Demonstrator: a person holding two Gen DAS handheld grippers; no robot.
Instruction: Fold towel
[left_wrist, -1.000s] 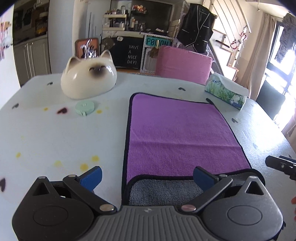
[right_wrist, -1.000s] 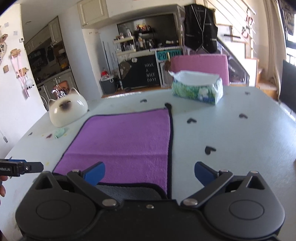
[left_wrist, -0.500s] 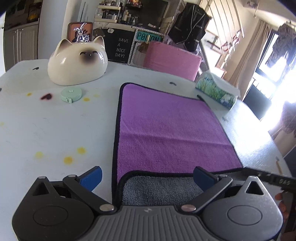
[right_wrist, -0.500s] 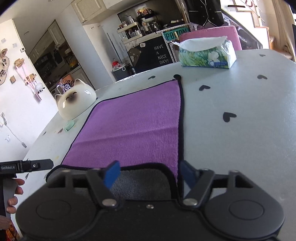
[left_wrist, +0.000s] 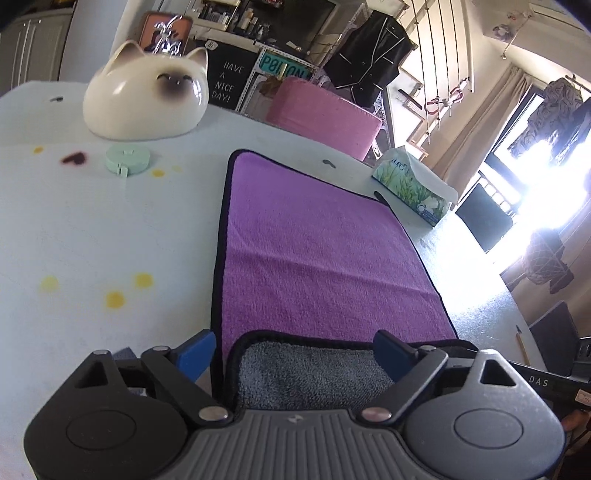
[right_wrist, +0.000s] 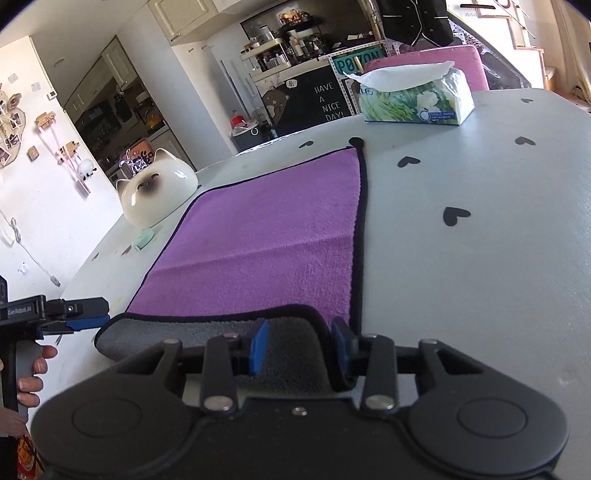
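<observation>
A purple towel (left_wrist: 317, 251) with black trim and a grey underside lies flat on the pale table; it also shows in the right wrist view (right_wrist: 266, 240). Its near edge is lifted and curled over, grey side up. My left gripper (left_wrist: 295, 350) is wide open, its fingers on either side of the near left corner. My right gripper (right_wrist: 301, 341) has its jaws closing on the near right corner; the fabric sits between the blue pads (right_wrist: 258, 345), and a small gap still shows. The left gripper also shows at the left edge of the right wrist view (right_wrist: 79, 314).
A cat-shaped ceramic bowl (left_wrist: 146, 99) and a mint tape measure (left_wrist: 127, 159) sit at the far left of the table. A tissue box (left_wrist: 412, 184) stands beyond the towel's far right corner. A pink chair back (left_wrist: 321, 114) stands behind the table.
Both grippers moved forward and lifted the towel's near edge, which now curls grey side up. The right gripper's jaws closed from wide open to nearly shut on the corner.
</observation>
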